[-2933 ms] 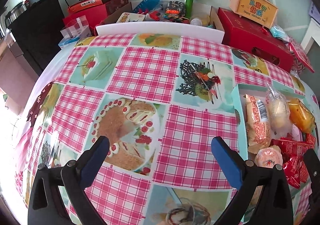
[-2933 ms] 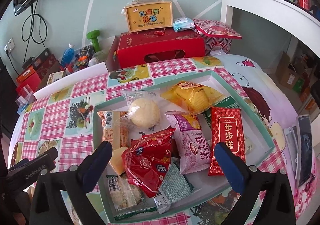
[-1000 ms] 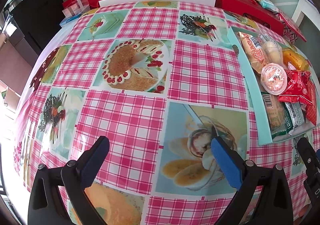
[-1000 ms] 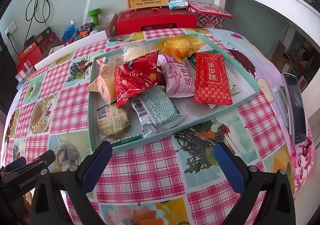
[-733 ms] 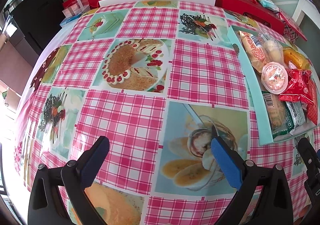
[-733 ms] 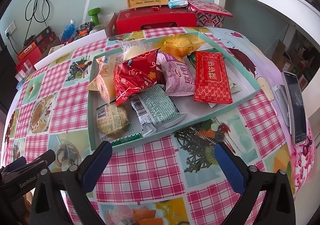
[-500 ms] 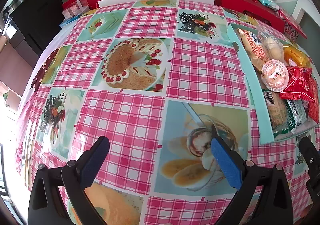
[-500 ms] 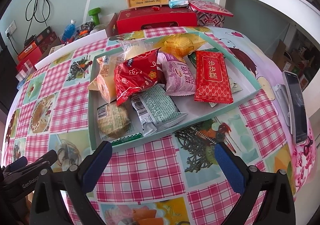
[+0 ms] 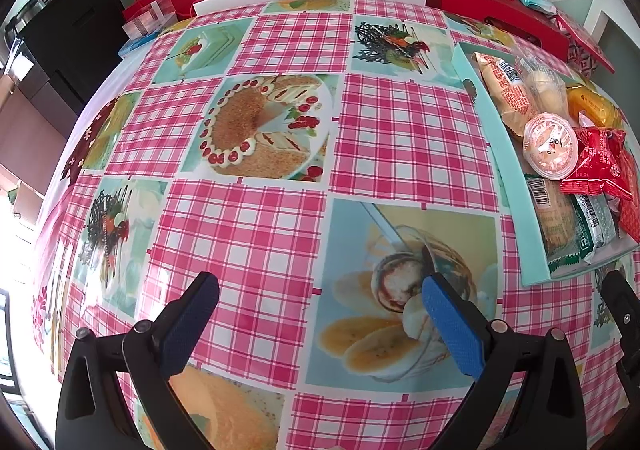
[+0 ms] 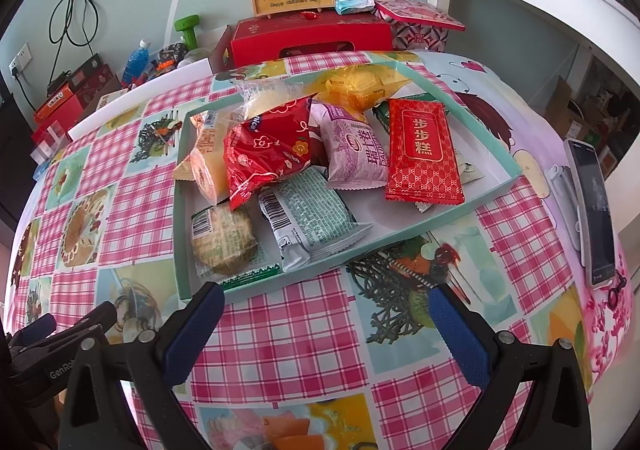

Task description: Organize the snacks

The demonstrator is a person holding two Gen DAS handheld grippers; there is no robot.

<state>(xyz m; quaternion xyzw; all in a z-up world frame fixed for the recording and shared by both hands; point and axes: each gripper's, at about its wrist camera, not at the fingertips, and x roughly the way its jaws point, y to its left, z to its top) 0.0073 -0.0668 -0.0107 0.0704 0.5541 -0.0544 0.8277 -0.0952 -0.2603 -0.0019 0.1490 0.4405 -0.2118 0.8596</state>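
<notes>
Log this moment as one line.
left hand-held gripper open, empty | right hand-held gripper open, empty | snacks piled in tray

Your left gripper (image 9: 316,308) and right gripper (image 10: 326,320) look alike: black angular plastic arms, silver screws at the pivots, blue textured pads lining the jaws, partial white "GenRob" lettering on the left one's body.

You are holding the left gripper (image 9: 316,314) level and low, its blue-padded fingers (image 9: 191,320) spread wide with nothing between them; you are holding the right gripper (image 10: 326,324) likewise, jaws fully apart and empty; the left gripper's black body is showing at the lower-left edge of the right wrist view.
</notes>
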